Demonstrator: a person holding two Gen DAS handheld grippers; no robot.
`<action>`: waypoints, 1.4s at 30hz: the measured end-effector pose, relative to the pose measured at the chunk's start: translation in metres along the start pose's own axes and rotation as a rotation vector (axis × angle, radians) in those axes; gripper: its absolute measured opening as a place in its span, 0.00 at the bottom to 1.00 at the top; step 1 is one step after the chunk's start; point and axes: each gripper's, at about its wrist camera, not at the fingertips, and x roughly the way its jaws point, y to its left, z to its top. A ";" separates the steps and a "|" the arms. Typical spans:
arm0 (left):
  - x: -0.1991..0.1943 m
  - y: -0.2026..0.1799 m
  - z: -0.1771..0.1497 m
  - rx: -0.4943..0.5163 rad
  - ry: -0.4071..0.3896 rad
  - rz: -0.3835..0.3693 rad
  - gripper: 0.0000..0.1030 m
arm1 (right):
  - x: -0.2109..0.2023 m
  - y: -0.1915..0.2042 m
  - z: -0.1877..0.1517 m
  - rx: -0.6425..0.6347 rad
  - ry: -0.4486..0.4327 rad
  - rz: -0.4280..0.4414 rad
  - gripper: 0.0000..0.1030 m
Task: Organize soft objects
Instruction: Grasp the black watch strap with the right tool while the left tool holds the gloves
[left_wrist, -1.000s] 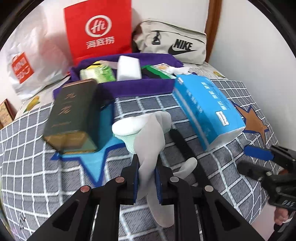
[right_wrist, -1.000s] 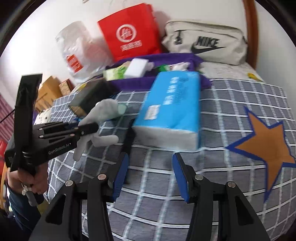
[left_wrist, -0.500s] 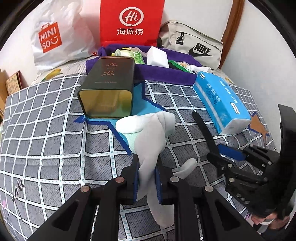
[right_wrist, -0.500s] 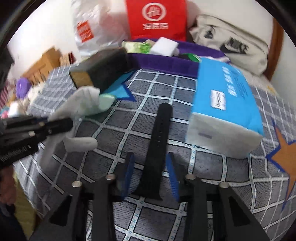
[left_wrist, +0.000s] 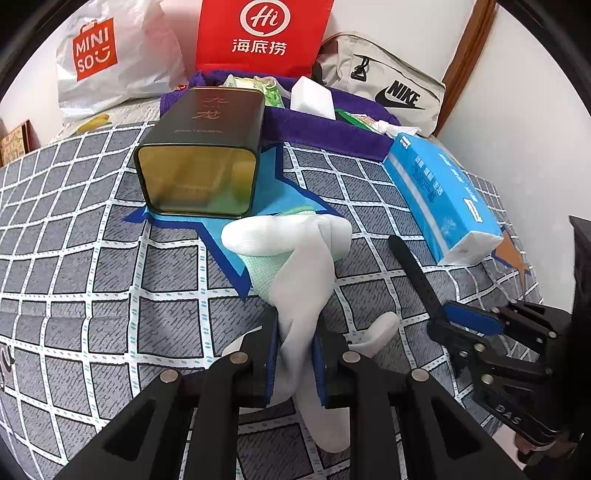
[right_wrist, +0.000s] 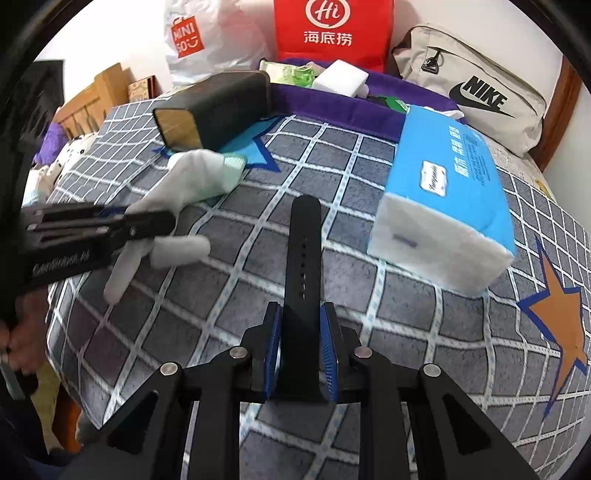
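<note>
The left claw (left_wrist: 293, 360) is closed on a white glove (left_wrist: 299, 266), its blue pads pressing the glove from both sides near the wrist part. The upper part of the glove is folded over and lies on the grey checked bed cover (left_wrist: 92, 258), partly on a blue star pattern; the glove's fingers hang down below the claw, and one finger sticks out to the right. Under the glove a light green fabric piece (left_wrist: 258, 269) is visible. The right claw (right_wrist: 301, 345) is closed on the near end of a black strap (right_wrist: 304, 251), which has a row of small holes. The rest of the strap lies flat on the bed cover and points away from the claw, between the glove and a blue tissue pack (right_wrist: 447, 188). The tissue pack lies on the cover just beside the strap, on its right side in the right wrist view. Behind the glove a dark tin box (left_wrist: 205, 147) lies on its side, with its golden bottom turned to the camera. Farther back there is a purple cloth tray (left_wrist: 317, 129) holding a white block and some green packets. Behind the tray stand a red paper bag (left_wrist: 262, 33), a white MINISO plastic bag (left_wrist: 110, 59) and a beige NIKE bag (left_wrist: 388, 92), close to the wall.
</note>
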 end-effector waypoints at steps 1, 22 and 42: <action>0.000 0.002 0.000 -0.007 0.001 -0.011 0.17 | 0.001 0.001 0.002 0.003 -0.004 -0.001 0.26; 0.000 0.000 -0.002 0.006 -0.025 -0.017 0.20 | 0.006 0.004 0.008 -0.006 -0.044 0.002 0.22; -0.001 -0.004 0.001 0.034 0.001 -0.002 0.14 | 0.006 0.005 0.010 -0.031 -0.037 0.025 0.20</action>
